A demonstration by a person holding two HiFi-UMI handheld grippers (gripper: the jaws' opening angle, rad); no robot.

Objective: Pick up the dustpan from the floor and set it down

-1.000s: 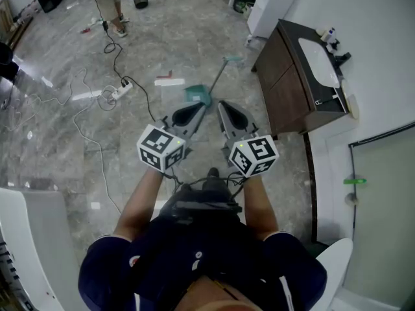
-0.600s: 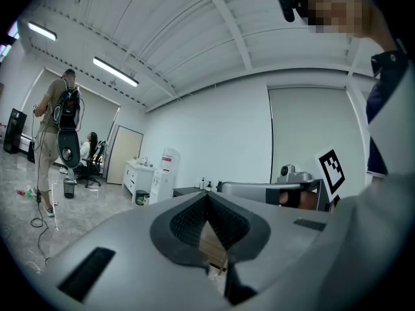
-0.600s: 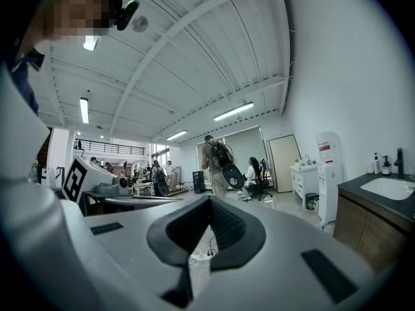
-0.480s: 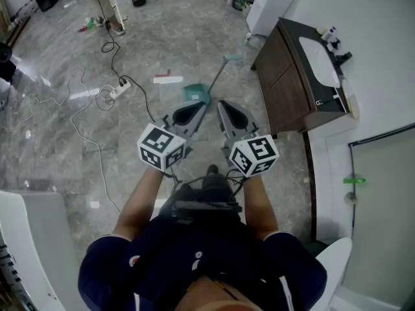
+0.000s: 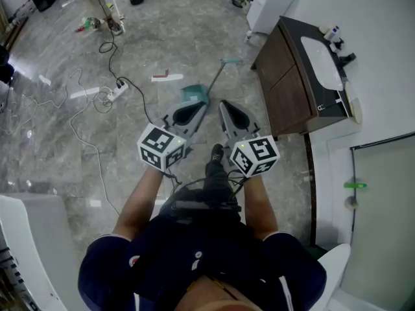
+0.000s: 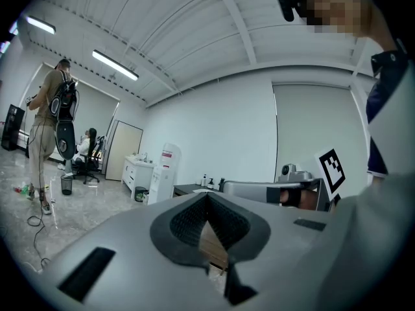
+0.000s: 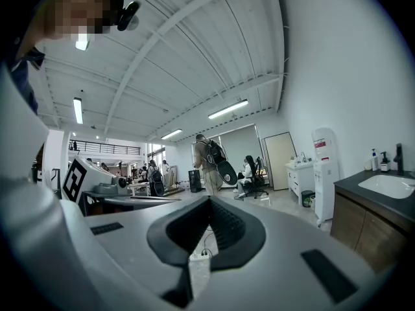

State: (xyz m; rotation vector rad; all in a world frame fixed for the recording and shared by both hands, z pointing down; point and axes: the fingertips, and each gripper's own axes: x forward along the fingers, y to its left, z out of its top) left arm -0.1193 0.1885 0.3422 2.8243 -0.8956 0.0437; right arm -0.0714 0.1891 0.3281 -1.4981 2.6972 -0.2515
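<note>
Two grippers, one dustpan, and nothing yet joined. By my reading this is the approach, before any grasp. The left gripper (image 5: 198, 108) and the right gripper (image 5: 224, 107) are held out level and side by side in front of the person. In each gripper's own view the fingers are clenched tip to tip on nothing, and only floor and furniture show through the hollow behind the tips.

The teal dustpan (image 5: 195, 94) sits on the grey floor (image 5: 65, 161), just ahead of the left gripper's tips in the head view. It is apart from both grippers and near the dark cabinet (image 5: 285, 83). Its long handle (image 5: 219, 78) runs off toward the cabinet's corner, though from above I cannot tell whether it stands up or lies flat. Neither gripper view shows the pan.

The next move likely calls for going lower and closer, releasing one pair of fingers, and closing them around the thin handle — a narrow target that could slip or swing once lifted.

Counted:
- two grippers
- one dustpan with one handle
- one cabinet with one basin (image 5: 321, 60)
- one power strip (image 5: 117, 91), its cables trailing across the floor
- one white dispenser (image 5: 272, 5) by the far wall
</note>
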